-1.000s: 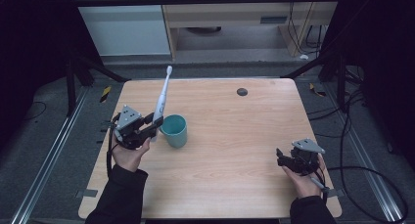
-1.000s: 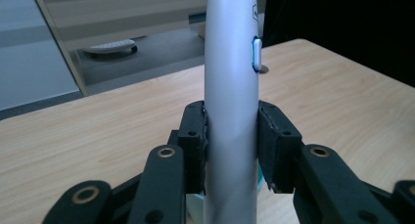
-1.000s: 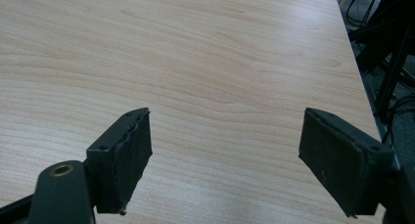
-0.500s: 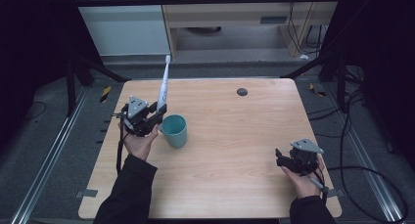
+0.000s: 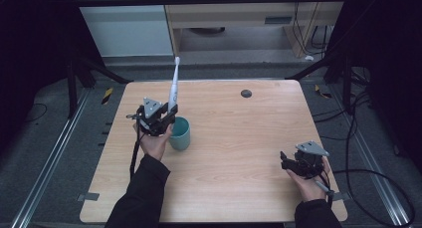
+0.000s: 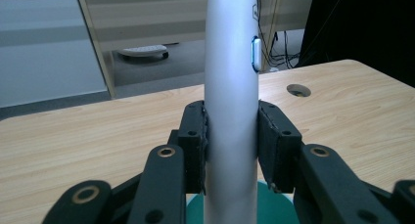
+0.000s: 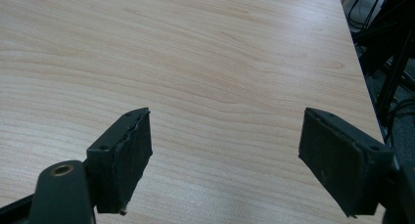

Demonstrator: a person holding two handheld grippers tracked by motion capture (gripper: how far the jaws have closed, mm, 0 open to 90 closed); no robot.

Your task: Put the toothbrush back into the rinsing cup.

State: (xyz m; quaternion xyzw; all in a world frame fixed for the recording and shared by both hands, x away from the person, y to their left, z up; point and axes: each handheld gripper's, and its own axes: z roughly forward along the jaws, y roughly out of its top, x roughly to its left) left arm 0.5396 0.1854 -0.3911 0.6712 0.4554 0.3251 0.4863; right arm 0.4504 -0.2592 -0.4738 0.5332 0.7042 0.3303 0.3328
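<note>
Standing almost straight up, the toothbrush (image 5: 172, 91) is squeezed tight in the left gripper (image 5: 158, 119), whose jaws sit just left of the green cup (image 5: 180, 133). Its bottom end hangs right above the cup's mouth. The right gripper (image 7: 225, 155) waits far off with jaws wide and holding nothing.

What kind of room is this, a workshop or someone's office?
Probably a lab or test room: a bare wooden table ringed by dark frame legs, loose cables on grey carpet, and a person working handheld tongs.

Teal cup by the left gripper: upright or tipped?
Upright. The teal plastic cup stands on the light wooden table, its round mouth facing up in the high view.
</note>
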